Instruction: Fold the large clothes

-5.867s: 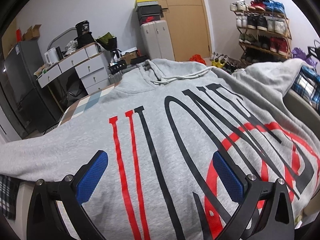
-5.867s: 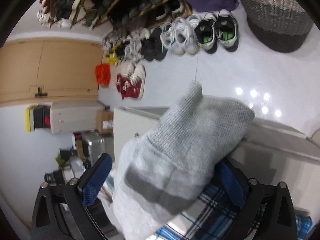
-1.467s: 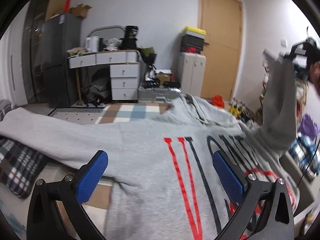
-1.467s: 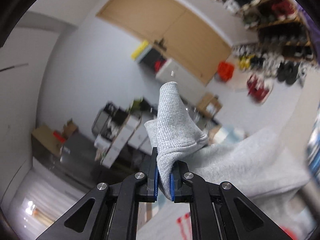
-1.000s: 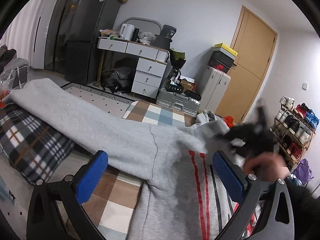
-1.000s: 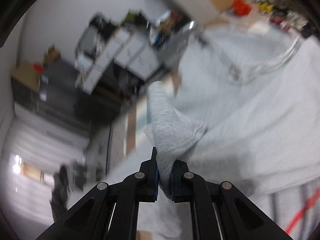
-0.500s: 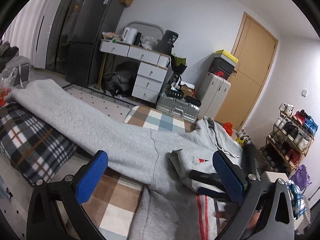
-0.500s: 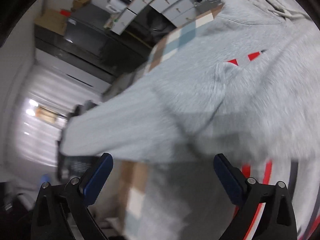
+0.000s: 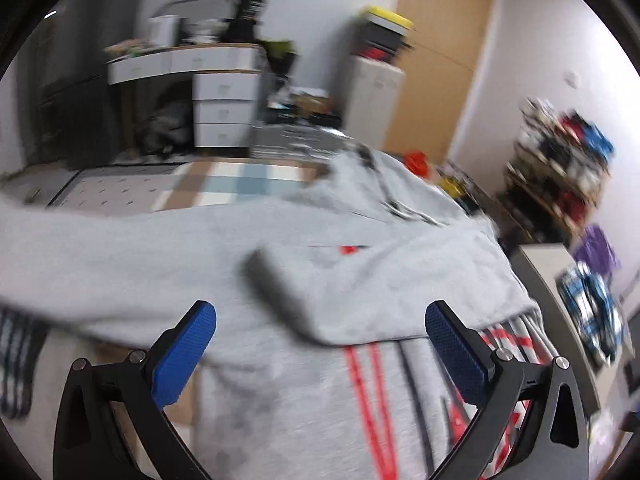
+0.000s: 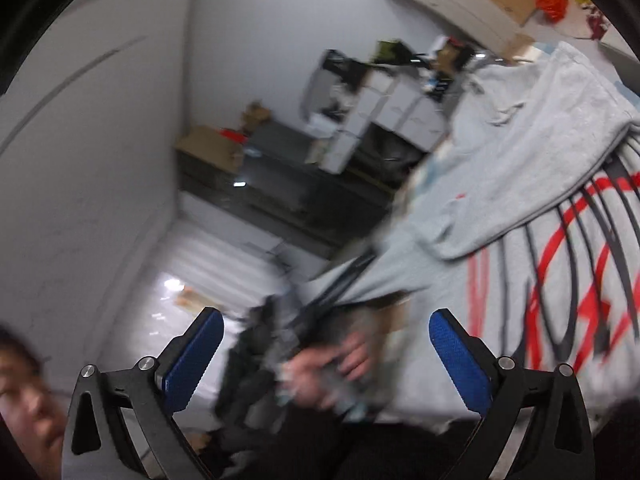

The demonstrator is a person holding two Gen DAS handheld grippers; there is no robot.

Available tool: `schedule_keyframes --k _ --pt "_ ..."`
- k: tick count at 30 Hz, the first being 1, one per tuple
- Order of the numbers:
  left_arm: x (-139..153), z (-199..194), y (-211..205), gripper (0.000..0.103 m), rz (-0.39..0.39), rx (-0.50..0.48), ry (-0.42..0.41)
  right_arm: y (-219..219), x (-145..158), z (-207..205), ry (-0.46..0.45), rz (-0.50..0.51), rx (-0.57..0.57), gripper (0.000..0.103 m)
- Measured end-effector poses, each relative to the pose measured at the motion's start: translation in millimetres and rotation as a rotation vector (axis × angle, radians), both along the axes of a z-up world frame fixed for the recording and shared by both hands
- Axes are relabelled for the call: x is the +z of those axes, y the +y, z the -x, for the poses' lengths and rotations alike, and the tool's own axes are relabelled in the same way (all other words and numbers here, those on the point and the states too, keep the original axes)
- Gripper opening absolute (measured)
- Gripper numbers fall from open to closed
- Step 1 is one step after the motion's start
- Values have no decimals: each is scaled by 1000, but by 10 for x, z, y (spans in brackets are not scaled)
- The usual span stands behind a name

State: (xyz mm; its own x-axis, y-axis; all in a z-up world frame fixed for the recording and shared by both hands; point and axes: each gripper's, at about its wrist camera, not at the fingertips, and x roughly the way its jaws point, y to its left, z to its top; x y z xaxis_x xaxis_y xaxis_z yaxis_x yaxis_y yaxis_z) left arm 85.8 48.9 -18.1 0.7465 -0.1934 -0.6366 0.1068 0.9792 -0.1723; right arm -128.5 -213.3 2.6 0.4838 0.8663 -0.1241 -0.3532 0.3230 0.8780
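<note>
I am holding my left gripper (image 9: 320,352) wide open with nothing between its blue pads, hovering just above the grey hoodie (image 9: 280,400). Right under the gripper the hoodie's front is lying flat, red and black lettering running off toward my right pad. Just ahead of the gripper the right sleeve (image 9: 400,280) is lying folded across the chest, its cuff (image 9: 272,280) pointing toward my left pad. Further ahead and off to the left, the other sleeve (image 9: 100,248) is stretching out straight, not yet folded. Beyond that the hood and drawstrings are resting near the far edge of the surface (image 9: 240,184).

My right gripper (image 10: 326,354) is also standing fully open and empty; past its pads I am seeing my own left hand (image 10: 332,364), though the picture is blurred, so I am only guessing it is near the hoodie's edge.

The risk I am weighing: the folded sleeve is lying loose, so if I am dragging the body while reaching for the far sleeve, it may be sliding off again. A shallow pinch could also be catching only the top layer and bunching the cloth.
</note>
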Motion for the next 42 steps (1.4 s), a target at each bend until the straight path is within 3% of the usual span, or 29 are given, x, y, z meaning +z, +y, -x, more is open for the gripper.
schedule_keyframes --k 3,6,8,10,12,15,17,21,24,27,30,35,38,42 --pt "-35 -288 -327 102 -166 -49 20 -245 292 430 -128 101 -71 103" --pt "-179 -556 -471 102 -290 -59 56 -341 605 741 -287 471 -267 103" --pt "-310 -697 -460 102 -331 -57 96 -312 653 768 -388 766 -440 103" --pt "-451 -836 -418 102 -336 -54 159 -306 542 619 -403 1007 -526 103" --pt "-613 -954 -316 102 -348 -22 224 -328 330 347 -351 1108 -506 103" --pt "-742 -1004 -82 102 -328 64 286 -374 19 -16 -229 1120 -410 103" --pt "-802 -990 81 102 -337 122 301 -393 -120 -159 -192 1049 -350 103" --pt "-944 -902 373 102 -402 190 337 -572 -204 -443 -79 600 -232 103" --pt "-892 -802 427 102 -400 204 327 -522 25 -536 -172 393 -201 103" --pt "-759 -681 289 102 -501 217 283 -406 294 -550 -262 219 -129 103" --pt "-557 -492 157 102 -517 190 216 -182 489 -631 -308 59 -61 103" --pt "-98 -163 21 102 -462 200 55 266 394 -737 -385 204 -143 103" --pt "98 -183 -24 102 -473 202 -10 448 62 -913 -337 263 -186 103" --pt "-15 -552 -138 102 -393 54 74 517 -454 -1167 -192 295 -178 103"
